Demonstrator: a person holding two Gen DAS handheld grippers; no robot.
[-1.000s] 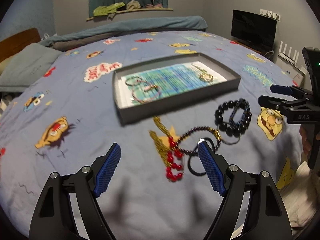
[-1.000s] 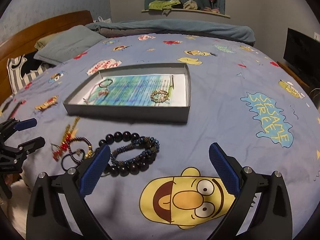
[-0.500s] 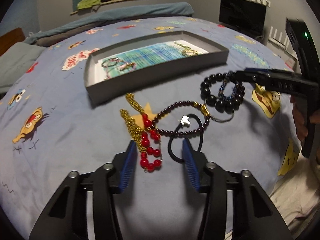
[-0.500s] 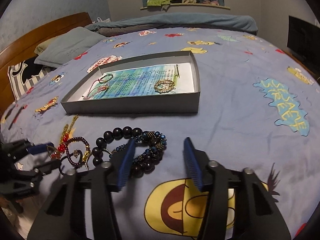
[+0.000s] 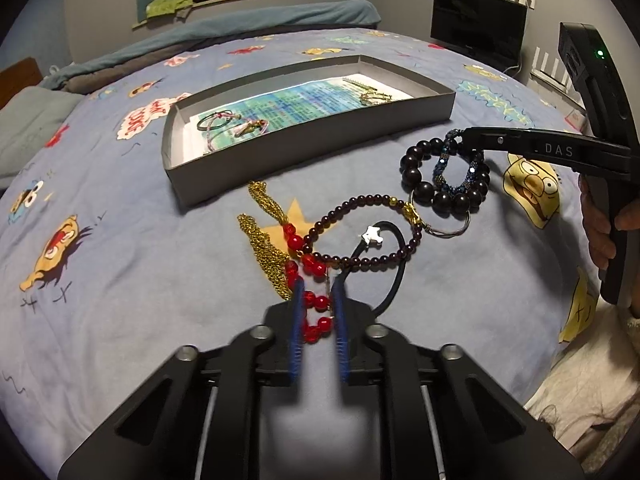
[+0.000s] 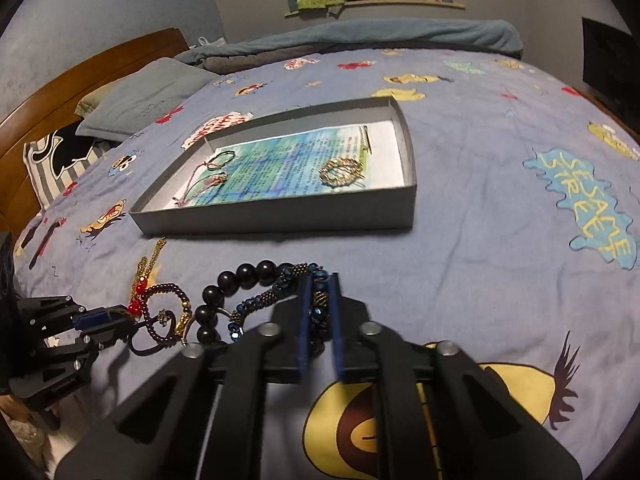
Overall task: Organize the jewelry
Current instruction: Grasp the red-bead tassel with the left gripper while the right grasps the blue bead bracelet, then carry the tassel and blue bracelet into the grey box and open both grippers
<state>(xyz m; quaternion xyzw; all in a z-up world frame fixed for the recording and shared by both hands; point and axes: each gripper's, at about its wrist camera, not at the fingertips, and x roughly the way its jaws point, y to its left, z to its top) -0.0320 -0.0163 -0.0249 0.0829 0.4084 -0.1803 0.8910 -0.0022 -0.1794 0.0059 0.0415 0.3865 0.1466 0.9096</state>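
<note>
A grey tray [image 5: 304,148] [image 6: 280,220] lies on the bed with small bracelets and a gold piece inside. In front of it lies a tangle of jewelry. My left gripper [image 5: 318,286] is shut on the red bead bracelet [image 5: 310,304], which lies beside a gold chain [image 5: 264,248], a maroon bead bracelet [image 5: 360,232] and a black cord [image 5: 394,276]. My right gripper [image 6: 320,280] is shut on the blue beaded bracelet [image 6: 280,292] [image 5: 456,176], which lies inside a large black bead bracelet [image 5: 424,192] [image 6: 240,276].
The blue cartoon bedspread [image 6: 500,208] covers the bed. Pillows [image 6: 140,96] and a wooden headboard [image 6: 80,76] are at the left in the right wrist view. A television [image 5: 478,24] stands beyond the bed at the right in the left wrist view.
Both grippers moved down to the jewelry and closed from wide open: the left around the red beads, the right around the blue beaded bracelet.
</note>
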